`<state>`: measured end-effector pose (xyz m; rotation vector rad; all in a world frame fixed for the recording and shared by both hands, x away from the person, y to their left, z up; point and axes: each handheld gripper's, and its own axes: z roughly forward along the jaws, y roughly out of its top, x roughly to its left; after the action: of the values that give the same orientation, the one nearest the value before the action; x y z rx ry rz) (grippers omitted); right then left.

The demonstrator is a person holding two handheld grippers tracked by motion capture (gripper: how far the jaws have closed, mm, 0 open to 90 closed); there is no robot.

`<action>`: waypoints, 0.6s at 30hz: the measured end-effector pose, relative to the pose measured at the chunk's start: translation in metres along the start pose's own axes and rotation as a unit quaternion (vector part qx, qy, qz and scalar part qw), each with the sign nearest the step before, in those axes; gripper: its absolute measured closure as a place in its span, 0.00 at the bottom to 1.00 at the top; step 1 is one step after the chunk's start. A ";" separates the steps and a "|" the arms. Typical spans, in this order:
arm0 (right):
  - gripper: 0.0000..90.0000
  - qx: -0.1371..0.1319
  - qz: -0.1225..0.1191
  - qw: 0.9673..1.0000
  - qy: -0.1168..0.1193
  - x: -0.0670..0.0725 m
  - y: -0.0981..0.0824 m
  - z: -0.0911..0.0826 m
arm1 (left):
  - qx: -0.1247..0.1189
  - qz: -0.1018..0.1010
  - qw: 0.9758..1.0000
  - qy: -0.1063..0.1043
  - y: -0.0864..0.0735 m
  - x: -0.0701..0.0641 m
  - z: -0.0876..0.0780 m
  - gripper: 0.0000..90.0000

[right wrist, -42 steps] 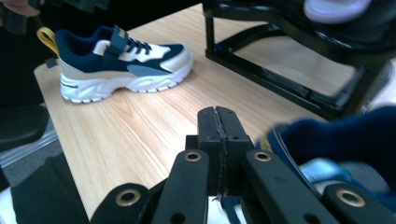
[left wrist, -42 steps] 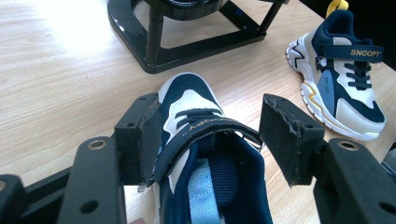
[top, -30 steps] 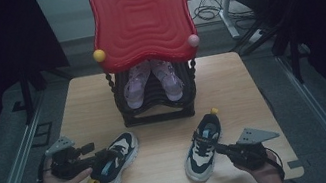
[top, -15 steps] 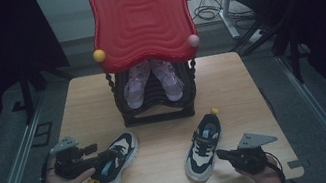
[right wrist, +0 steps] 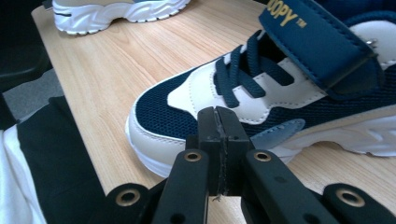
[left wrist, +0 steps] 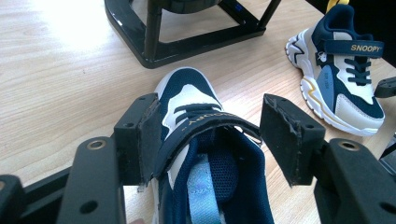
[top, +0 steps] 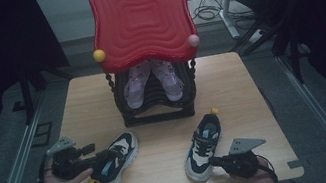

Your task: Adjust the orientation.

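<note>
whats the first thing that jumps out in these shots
The big red wavy panel rising over the far side of the table, with pink shoes on the black rack beneath it. Nearer, two navy-and-white sneakers: the left gripper straddles the left sneaker, while the right gripper, shut, points at the right sneaker.

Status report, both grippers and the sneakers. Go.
Left gripper open, jaws astride left sneaker. Right gripper shut, empty, at toe of right sneaker. Rack behind, nothing in the way.
</note>
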<state>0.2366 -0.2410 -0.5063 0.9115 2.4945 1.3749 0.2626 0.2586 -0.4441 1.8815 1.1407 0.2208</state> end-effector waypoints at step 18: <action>1.00 -0.008 -0.015 1.000 0.007 0.018 0.005 0.021 | 0.008 0.000 1.000 -0.002 -0.001 0.000 0.002 0.43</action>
<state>0.2326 -0.2137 -0.5114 0.8610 2.4941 1.3947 0.2632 0.2581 -0.4457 1.8942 1.1436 0.2095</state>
